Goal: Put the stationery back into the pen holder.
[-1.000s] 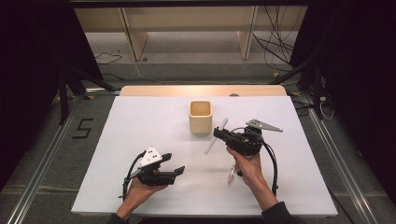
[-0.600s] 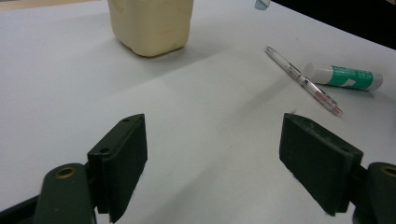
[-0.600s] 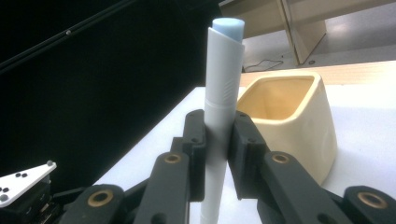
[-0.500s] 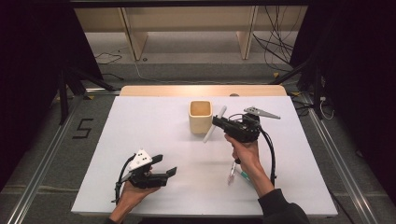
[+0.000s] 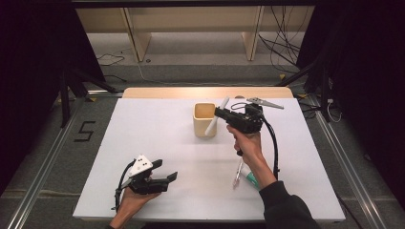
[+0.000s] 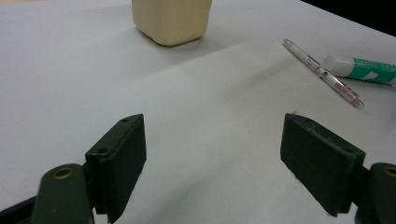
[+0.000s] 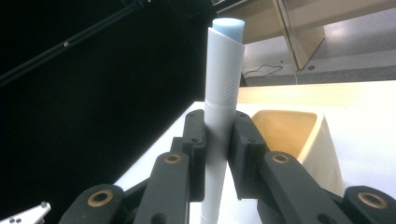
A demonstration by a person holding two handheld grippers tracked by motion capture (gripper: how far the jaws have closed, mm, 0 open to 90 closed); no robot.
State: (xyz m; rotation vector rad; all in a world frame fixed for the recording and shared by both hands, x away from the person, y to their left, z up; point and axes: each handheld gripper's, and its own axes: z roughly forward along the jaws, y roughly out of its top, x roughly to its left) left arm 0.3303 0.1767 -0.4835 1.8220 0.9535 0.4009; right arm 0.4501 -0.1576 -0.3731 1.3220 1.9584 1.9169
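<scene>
The white bench lies matte and flat in a dark room, wooden shelving behind. On it stands a cream cup. The right gripper is clenched mid-barrel on a white marker, held beside the cup's rim; it looks light, stiff, smooth, likely slippery. The left gripper rests released, empty.
</scene>
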